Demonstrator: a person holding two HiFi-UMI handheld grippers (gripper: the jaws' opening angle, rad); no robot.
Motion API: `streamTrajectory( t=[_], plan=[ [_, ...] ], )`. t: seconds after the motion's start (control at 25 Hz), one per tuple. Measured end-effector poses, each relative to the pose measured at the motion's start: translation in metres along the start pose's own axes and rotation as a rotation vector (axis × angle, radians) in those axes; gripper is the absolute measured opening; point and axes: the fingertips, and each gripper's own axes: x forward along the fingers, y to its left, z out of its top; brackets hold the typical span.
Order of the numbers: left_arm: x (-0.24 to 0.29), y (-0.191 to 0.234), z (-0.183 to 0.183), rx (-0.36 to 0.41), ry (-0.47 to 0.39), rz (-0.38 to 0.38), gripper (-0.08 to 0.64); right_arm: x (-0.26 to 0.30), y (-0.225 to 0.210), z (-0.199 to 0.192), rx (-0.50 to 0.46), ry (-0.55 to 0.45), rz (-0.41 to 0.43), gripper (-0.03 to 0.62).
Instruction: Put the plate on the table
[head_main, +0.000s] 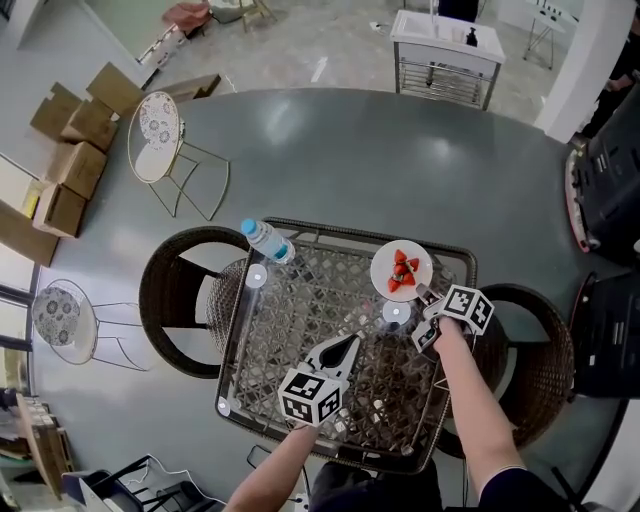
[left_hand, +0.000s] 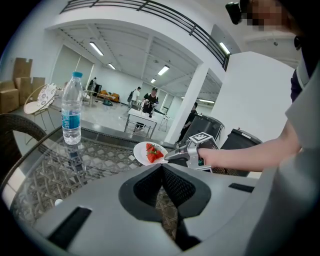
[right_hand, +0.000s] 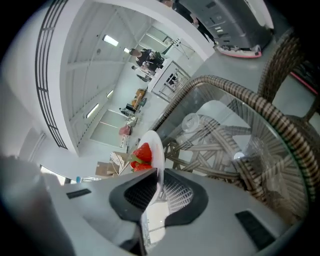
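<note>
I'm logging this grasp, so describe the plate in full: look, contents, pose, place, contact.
The plate is small, round and white, with a smooth, glossy look. It carries a few red strawberries with green tops. The right gripper is shut on its rim, the edge pinched between the jaws. It lies roughly level at the far right part of the glass table; whether it touches the glass cannot be told.

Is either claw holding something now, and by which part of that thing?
The right claw holds the white plate with strawberries by its rim. The left claw is shut and holds nothing.
</note>
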Motion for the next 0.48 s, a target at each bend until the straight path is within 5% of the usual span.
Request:
streamTrajectory(
  t=[0.48],
  plan=[
    [-0.0067,0.0004,-0.0012,0.000,0.004,-0.007,0.008,-0.0006,-0.0006,0.0050,-0.255,-0.020,-0.200,0.051]
  ],
)
